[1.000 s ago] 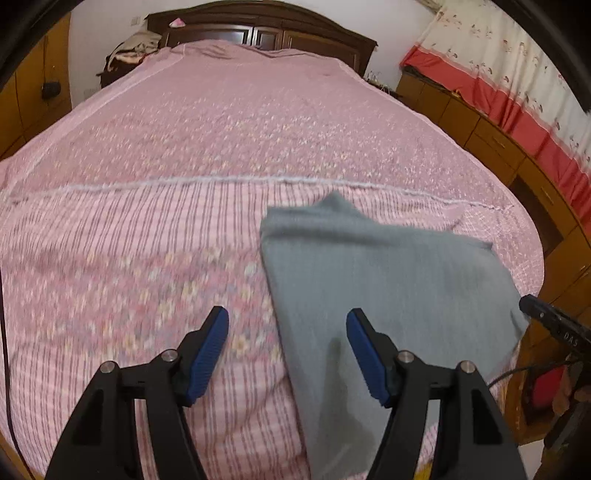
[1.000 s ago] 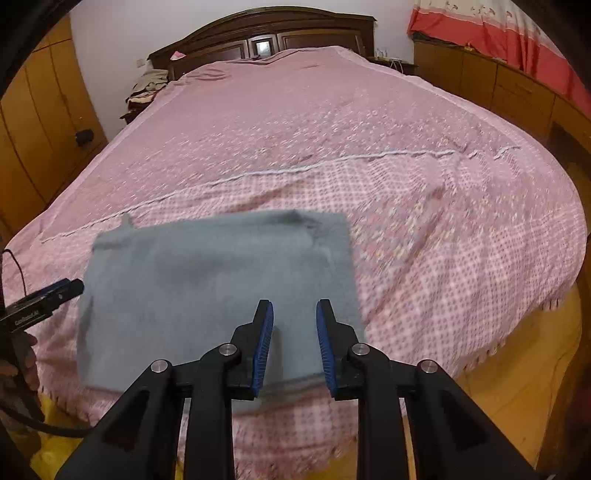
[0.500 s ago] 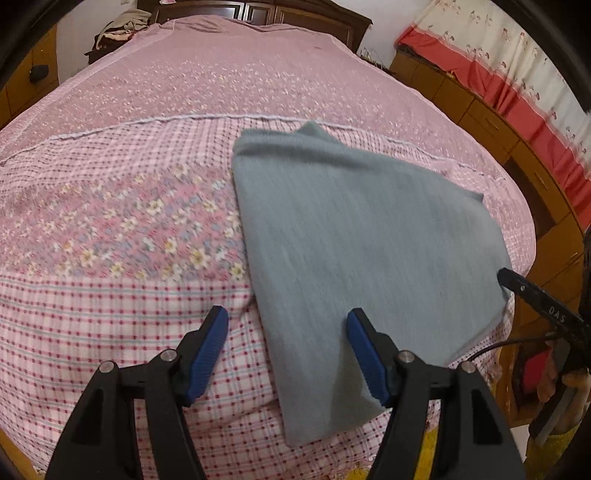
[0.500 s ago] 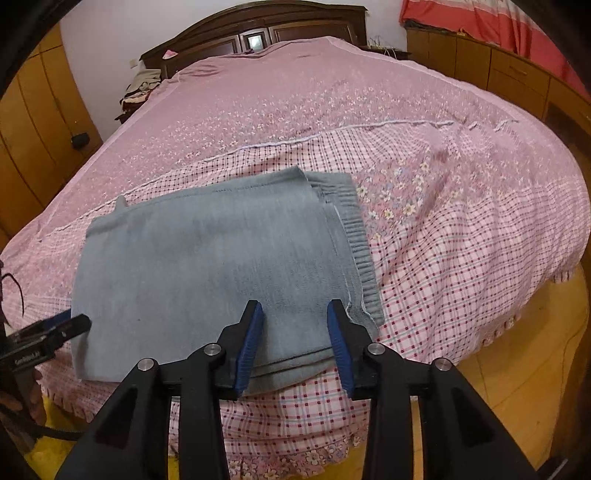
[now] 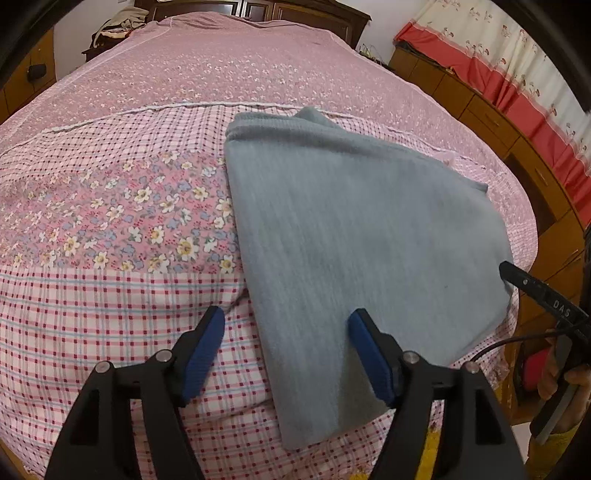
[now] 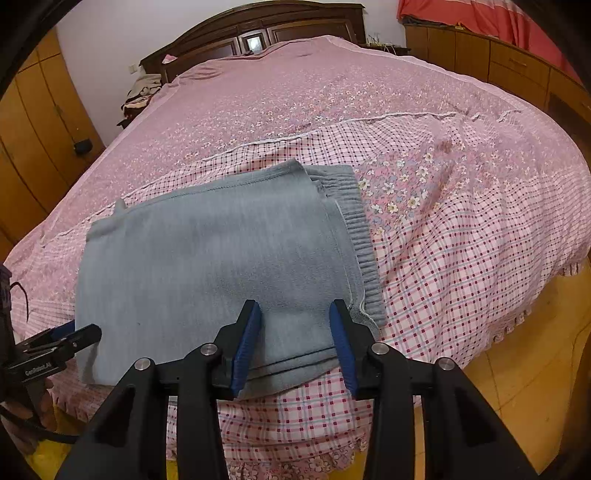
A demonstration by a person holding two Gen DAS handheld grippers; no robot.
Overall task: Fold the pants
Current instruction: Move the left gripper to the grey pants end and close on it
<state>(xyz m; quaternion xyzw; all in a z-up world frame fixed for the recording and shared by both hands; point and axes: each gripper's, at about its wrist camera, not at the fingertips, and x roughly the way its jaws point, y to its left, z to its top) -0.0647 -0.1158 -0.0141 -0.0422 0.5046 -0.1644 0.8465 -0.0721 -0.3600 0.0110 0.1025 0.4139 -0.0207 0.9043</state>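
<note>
Grey pants (image 5: 351, 240) lie folded into a flat rectangle near the foot edge of the bed, their ribbed waistband (image 6: 360, 240) on the right side. My left gripper (image 5: 286, 315) hovers over the pants' left edge, wide open and still opening. One pad is above the bedspread and the other above the cloth. My right gripper (image 6: 294, 306) hangs over the near right corner (image 6: 295, 354) of the pants (image 6: 207, 258). Its jaws are opening, and the pads press on nothing. A finger (image 5: 532, 286) of the right gripper shows at the right of the left wrist view.
The pink flowered and checked bedspread (image 5: 110, 229) covers a wide bed with a dark headboard (image 6: 258, 26). Wooden cabinets (image 5: 491, 122) and a red and cream curtain (image 5: 517, 66) stand to the right. Wardrobe doors (image 6: 33, 122) are on the left, and yellow floor (image 6: 517, 387) lies below the bed edge.
Both grippers have come down closer to the pants. The right gripper's jaws have spread from nearly shut to clearly apart. The pants lie as before.
</note>
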